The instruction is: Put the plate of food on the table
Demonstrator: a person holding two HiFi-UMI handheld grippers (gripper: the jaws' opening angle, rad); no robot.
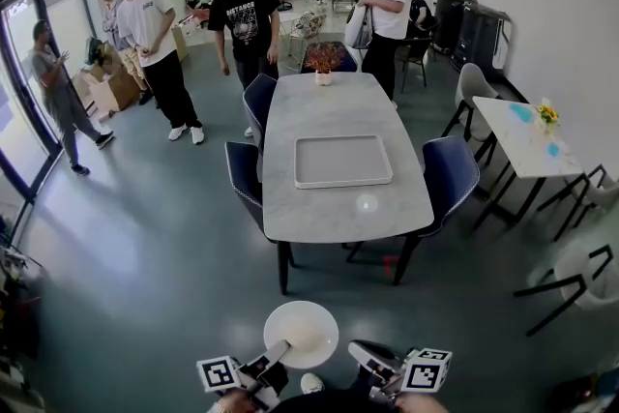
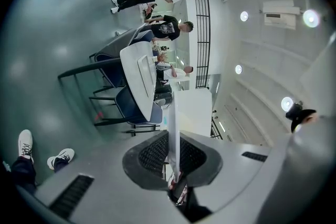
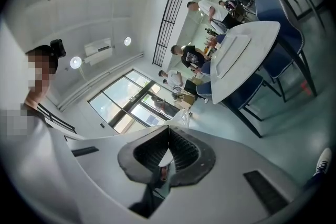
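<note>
A white rectangular tray point(image 1: 343, 161) is laid flat. A potted plant point(image 1: 323, 61) is set beyond it. 1 blue chair point(image 1: 451, 171) is placed to its right. A person in black point(image 1: 246, 14) is positioned behind.

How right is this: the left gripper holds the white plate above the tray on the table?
Wrong place. The left gripper holds the white plate over the floor, short of the table and its tray, as the head view shows.
</note>
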